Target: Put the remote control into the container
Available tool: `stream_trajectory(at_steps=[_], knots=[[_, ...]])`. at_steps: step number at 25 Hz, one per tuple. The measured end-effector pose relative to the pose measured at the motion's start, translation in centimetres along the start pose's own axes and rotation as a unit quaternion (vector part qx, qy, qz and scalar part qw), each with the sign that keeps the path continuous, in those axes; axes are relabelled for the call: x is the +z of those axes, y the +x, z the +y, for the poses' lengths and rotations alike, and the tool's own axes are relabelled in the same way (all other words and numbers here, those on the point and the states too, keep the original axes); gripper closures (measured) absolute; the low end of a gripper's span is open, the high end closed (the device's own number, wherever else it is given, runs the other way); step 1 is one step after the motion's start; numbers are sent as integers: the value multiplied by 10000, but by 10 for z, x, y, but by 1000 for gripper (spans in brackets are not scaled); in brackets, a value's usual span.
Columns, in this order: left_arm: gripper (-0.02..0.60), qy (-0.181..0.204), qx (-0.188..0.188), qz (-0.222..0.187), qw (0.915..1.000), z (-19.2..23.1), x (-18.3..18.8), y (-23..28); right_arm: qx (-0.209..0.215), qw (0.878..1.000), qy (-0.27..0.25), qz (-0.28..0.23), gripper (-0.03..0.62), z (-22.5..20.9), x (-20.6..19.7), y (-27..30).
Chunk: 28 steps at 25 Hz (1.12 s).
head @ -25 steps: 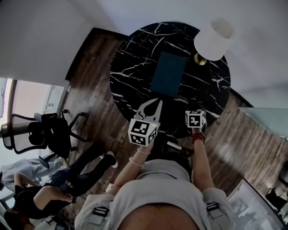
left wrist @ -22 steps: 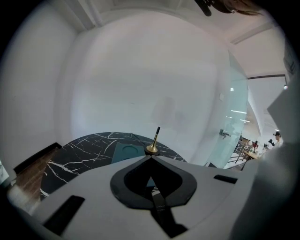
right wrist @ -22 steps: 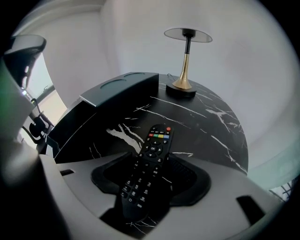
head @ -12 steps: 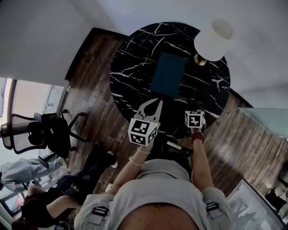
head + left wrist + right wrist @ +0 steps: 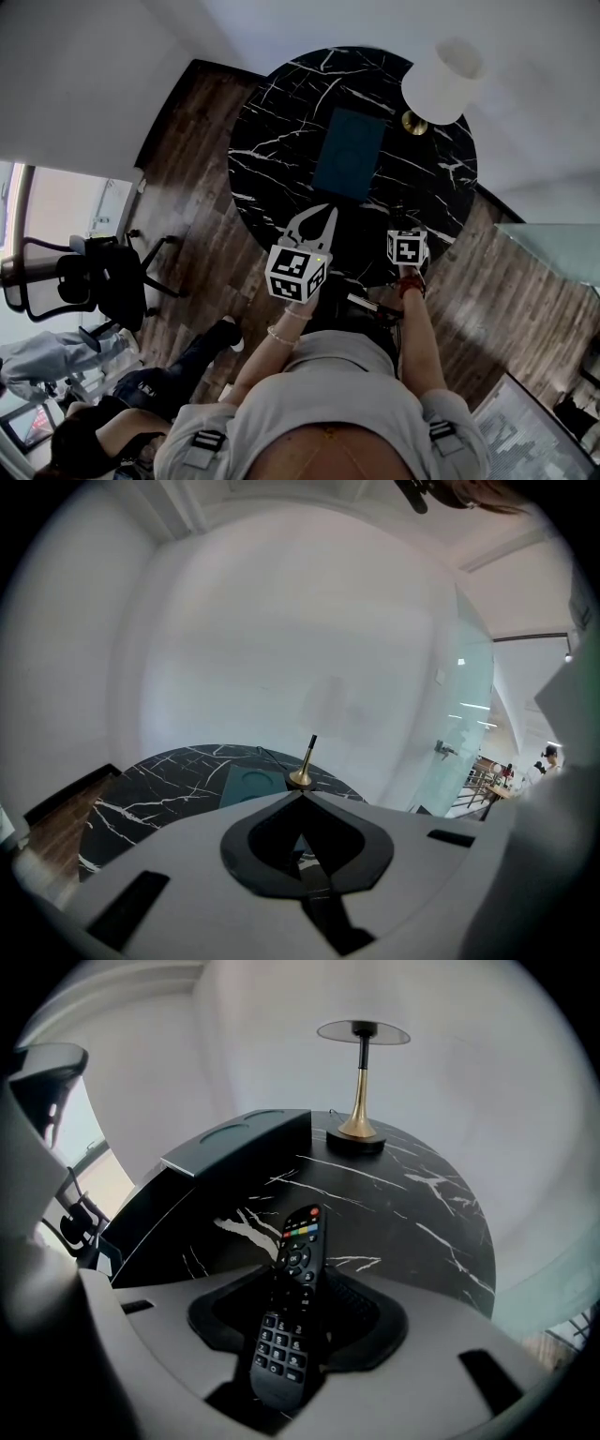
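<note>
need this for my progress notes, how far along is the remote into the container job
Done: nothing yet; the container is empty. In hand: the jaws of the right gripper have just been closing around the remote control, which is between them, though the pads don't look tight on it. Left: grip it, lift it, carry it over and set it in the container. The left gripper is shut and empty.

left tongs: shut, empty | right tongs: angled down, just closing, remote control between jaws
</note>
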<state>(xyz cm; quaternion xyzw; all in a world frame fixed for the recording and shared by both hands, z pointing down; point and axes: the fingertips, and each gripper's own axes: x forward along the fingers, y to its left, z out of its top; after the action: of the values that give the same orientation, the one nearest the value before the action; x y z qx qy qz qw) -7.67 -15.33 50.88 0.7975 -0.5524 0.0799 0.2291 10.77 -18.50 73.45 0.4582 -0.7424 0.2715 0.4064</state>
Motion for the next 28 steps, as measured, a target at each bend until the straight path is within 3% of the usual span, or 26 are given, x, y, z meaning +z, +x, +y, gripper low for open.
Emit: stream_trajectory(at_steps=[15, 28], knots=[[577, -18, -160, -30, 9999, -14, -4, -5, 277, 9979, 446, -370, 413, -1, 4, -28], [577, -61, -192, -118, 9997, -21, -6, -17, 516, 9959, 438, -604, 413, 18, 14, -54]])
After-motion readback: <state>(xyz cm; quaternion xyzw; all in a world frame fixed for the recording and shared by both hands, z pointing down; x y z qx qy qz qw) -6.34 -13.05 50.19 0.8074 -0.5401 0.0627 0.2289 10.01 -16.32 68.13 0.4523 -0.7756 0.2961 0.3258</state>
